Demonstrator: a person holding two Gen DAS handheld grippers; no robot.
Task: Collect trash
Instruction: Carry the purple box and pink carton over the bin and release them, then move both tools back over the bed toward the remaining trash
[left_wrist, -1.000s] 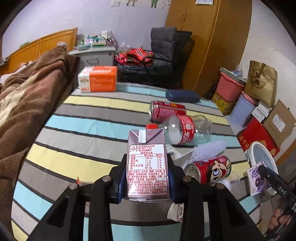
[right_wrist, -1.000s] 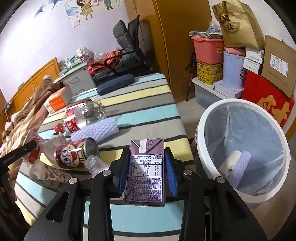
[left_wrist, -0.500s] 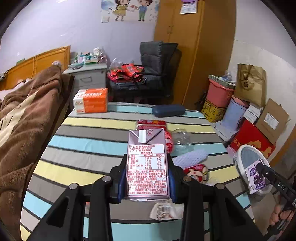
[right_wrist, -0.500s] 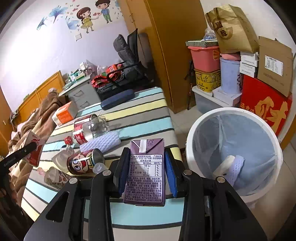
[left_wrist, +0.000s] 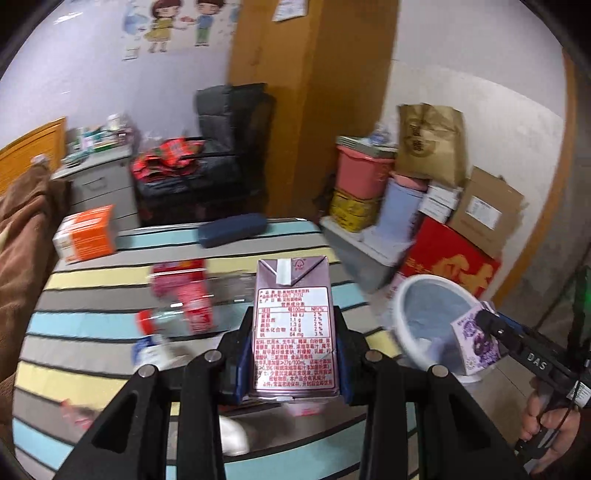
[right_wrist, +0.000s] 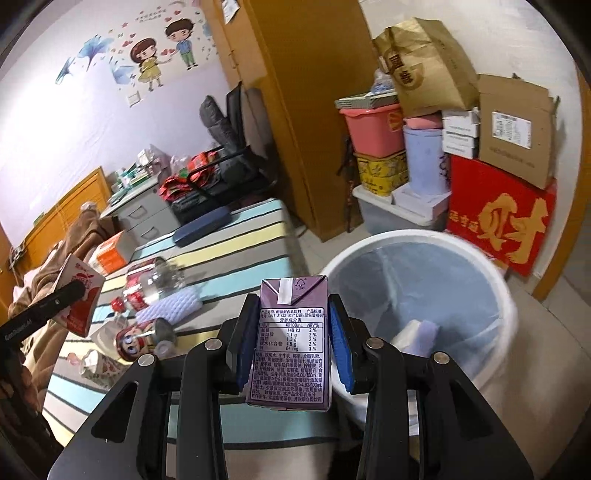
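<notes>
Left gripper (left_wrist: 293, 332): jaws closed tight on a pink drink carton (left_wrist: 293, 325), held upright in the centre of the left wrist view, nutrition label facing the camera.
Right gripper (right_wrist: 291, 339): blue pads pressed to both sides of a purple drink carton (right_wrist: 290, 339), upright at centre frame in the right wrist view.
Purple carton's place: in front of the near left part of the white bin's rim; whether it is over the opening or short of it, I cannot tell.
Bin (right_wrist: 491, 280): lined with a clear bag, lower right of the right wrist view, standing on the floor just beside the striped table (right_wrist: 236, 236); a pale foam sleeve (right_wrist: 424, 334) lies inside.
Table trash: clear plastic bottle (right_wrist: 151, 288) with red label on its side at left centre, lavender foam net (right_wrist: 170, 306) just beside it, cartoon can (right_wrist: 136, 338) below those, crumpled wrapper (right_wrist: 98, 367) near the lower left.
Other items: orange box (left_wrist: 86, 232) and dark blue case (left_wrist: 232, 229) at the table's far edge.
Blur: bottle and cans smeared in the left wrist view.
</notes>
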